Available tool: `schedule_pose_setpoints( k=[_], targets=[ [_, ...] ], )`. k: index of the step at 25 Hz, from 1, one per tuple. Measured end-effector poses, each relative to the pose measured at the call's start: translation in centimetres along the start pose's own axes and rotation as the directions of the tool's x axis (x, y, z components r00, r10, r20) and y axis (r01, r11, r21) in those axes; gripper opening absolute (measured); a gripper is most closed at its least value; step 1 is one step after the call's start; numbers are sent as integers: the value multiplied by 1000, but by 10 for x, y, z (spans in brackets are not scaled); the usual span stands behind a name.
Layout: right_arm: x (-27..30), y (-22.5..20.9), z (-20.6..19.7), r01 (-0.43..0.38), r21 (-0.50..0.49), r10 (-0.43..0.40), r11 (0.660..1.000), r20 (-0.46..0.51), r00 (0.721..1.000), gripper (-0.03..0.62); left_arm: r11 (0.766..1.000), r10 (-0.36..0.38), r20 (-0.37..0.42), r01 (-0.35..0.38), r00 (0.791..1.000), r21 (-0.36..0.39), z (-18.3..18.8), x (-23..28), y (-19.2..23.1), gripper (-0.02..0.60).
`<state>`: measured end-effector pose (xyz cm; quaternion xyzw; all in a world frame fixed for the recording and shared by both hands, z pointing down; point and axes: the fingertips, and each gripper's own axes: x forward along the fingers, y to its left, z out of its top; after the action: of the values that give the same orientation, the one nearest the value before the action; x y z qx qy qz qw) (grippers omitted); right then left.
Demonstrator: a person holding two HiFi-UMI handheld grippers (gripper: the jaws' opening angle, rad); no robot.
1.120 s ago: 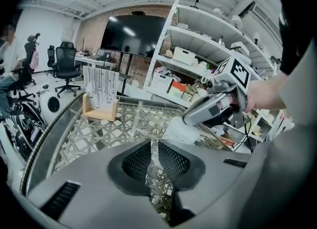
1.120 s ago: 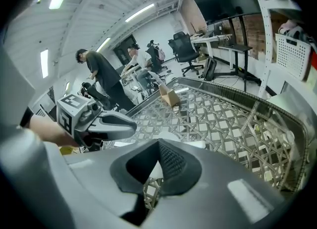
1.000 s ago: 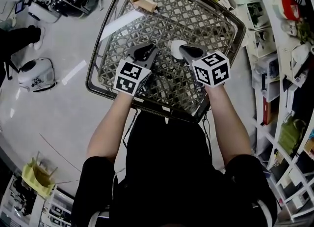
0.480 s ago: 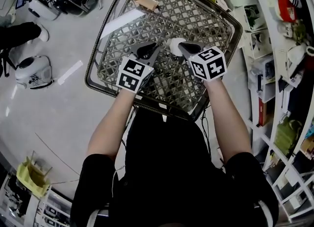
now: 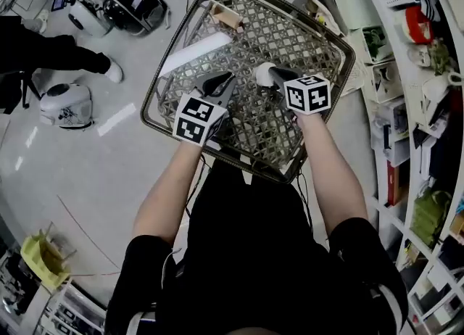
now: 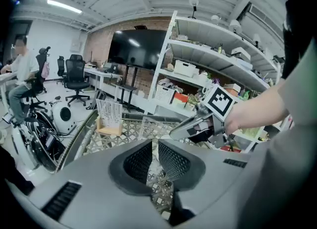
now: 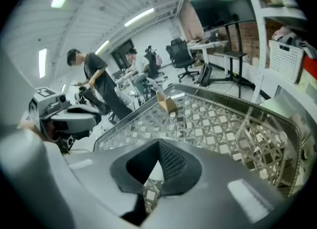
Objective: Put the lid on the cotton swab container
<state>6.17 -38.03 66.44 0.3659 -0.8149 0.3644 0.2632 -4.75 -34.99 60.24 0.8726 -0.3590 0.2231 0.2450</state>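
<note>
Both grippers hover over a woven rattan table (image 5: pixel 319 51). My right gripper (image 5: pixel 271 75) is shut on a small white round lid (image 5: pixel 262 72); in the right gripper view the lid (image 7: pixel 151 171) shows as a white sliver between the dark pads. My left gripper (image 5: pixel 220 82) is a short way to its left, jaws drawn together with nothing between them (image 6: pixel 153 159). From the left gripper view the right gripper (image 6: pixel 198 126) is close ahead on the right. I cannot make out the cotton swab container in any view.
A small wooden card holder (image 5: pixel 227 16) stands at the table's far edge. White shelves (image 5: pixel 406 72) full of boxes line the right side. On the floor at left sit white machines (image 5: pixel 67 105) and cables, with a person's dark leg (image 5: pixel 65 54) nearby.
Both grippers have drifted slightly farther over the table, keeping their spacing. The right one still holds the white lid. The head camera has shifted.
</note>
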Motion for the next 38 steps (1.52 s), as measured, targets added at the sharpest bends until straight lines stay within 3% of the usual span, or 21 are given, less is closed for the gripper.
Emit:
schedule_pose_setpoints(
  k=[3, 7, 12, 18, 25, 32, 38],
  targets=[
    [-29, 6, 18, 7, 35, -11, 999, 137, 991, 8, 1000, 24, 20, -23, 1000, -15, 8, -23, 4, 34],
    [-78, 19, 25, -14, 120, -15, 993, 238, 971, 8, 1000, 19, 36, -19, 999, 6, 22, -41, -5, 34],
    [-146, 21, 40, -16, 168, -50, 986, 385, 922, 8, 999, 24, 87, -27, 996, 35, 51, -58, -20, 34],
    [-208, 30, 41, -17, 113, -40, 993, 488, 872, 8, 995, 55, 137, -66, 989, 70, 68, -81, -42, 34],
    [-285, 49, 23, -26, 30, 4, 999, 565, 825, 6, 989, 129, 184, -141, 974, 51, 72, -119, -85, 34],
    [-369, 49, 10, -39, -2, 30, 999, 656, 754, 6, 978, 175, 219, -194, 960, 71, 72, -147, -143, 34],
    [-418, 51, 5, -33, -21, 38, 999, 705, 708, 6, 973, 188, 282, -218, 941, 81, 96, -173, -162, 34]
  ],
)
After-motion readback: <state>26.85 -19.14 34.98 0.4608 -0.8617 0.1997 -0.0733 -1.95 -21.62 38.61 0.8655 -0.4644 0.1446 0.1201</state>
